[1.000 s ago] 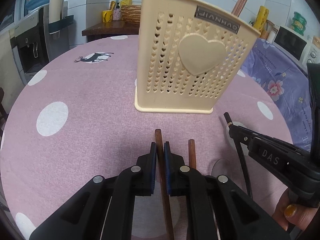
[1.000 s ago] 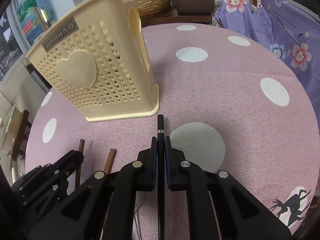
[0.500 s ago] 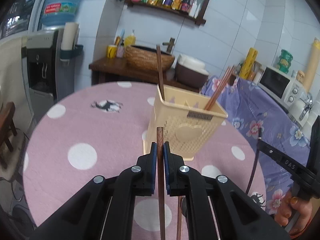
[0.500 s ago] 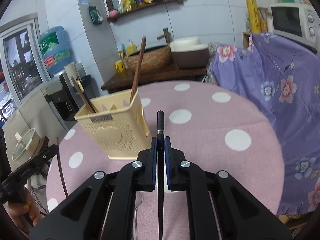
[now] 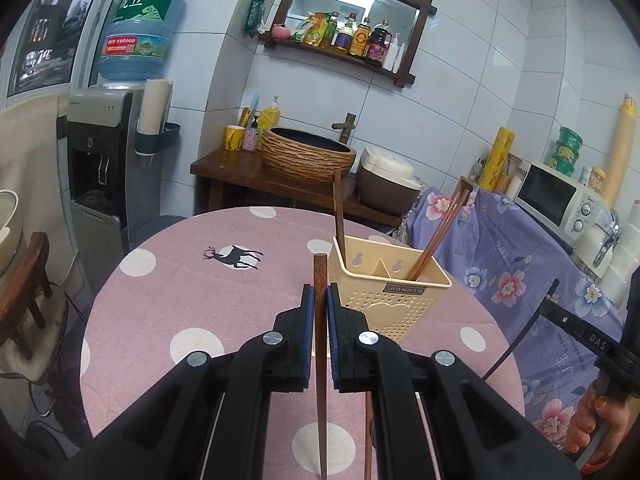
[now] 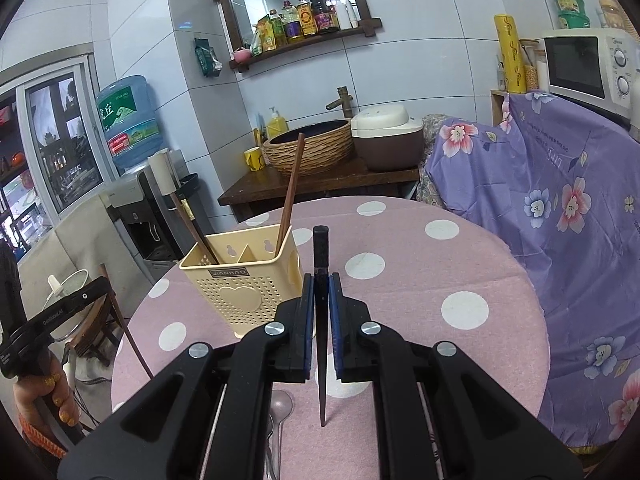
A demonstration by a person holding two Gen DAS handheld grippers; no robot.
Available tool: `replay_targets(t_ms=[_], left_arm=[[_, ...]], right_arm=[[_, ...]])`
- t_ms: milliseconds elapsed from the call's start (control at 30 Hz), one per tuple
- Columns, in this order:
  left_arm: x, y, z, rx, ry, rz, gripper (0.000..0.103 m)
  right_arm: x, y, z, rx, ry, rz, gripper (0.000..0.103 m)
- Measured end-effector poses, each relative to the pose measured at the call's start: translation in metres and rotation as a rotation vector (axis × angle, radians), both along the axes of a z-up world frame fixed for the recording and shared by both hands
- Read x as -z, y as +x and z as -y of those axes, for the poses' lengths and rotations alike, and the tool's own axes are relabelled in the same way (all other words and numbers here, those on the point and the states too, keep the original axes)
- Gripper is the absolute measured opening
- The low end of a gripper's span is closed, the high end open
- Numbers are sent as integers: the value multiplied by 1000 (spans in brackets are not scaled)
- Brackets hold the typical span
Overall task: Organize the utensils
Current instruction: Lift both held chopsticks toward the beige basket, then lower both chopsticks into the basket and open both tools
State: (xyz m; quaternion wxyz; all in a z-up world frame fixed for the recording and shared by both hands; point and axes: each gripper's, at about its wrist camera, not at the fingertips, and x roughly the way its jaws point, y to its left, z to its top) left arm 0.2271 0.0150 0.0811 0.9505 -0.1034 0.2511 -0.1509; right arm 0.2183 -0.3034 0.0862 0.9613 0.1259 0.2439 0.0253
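Observation:
My left gripper (image 5: 320,292) is shut on a brown wooden chopstick (image 5: 320,268), held well above the pink polka-dot table (image 5: 180,280). A cream perforated utensil holder (image 5: 390,292) stands just ahead and to the right, with one dark chopstick (image 5: 339,208) and a reddish pair (image 5: 440,232) in it. My right gripper (image 6: 321,280) is shut on a black chopstick (image 6: 321,244), to the right of the holder (image 6: 240,288). A second brown chopstick (image 5: 367,440) lies on the table below, and a spoon (image 6: 280,404) shows under the right gripper.
A counter draped in purple floral cloth (image 6: 560,200) with a microwave (image 6: 584,64) borders the table on the right. Behind stands a wooden side table (image 5: 240,172) with a woven basin and rice cooker. A water dispenser (image 5: 100,152) and a wooden chair (image 5: 28,280) are at the left.
Both grippers have risen from the table with their chopsticks and tilted up. The holder, close and seen side-on before, now sits lower and farther, its open top in view.

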Motion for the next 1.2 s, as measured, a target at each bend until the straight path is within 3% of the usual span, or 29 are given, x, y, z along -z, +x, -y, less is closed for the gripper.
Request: replay_targets(t_ms=[600, 767, 1000, 1100, 1200], left_arm=[[-21, 3, -9, 13, -12, 26, 8], [-69, 19, -8, 34, -23, 84, 8], [-151, 46, 9, 8, -72, 222, 8], [-162, 61, 24, -8, -75, 247, 8], [-151, 74, 40, -30, -53, 262, 8]], right_arm=[[-26, 1, -1, -49, -12, 27, 8], [-67, 17, -3, -94, -12, 66, 8], [-154, 48, -8, -67, 7, 219, 8], [-167, 64, -14, -45, 11, 250, 8], [-157, 80, -26, -37, 7, 238, 8]])
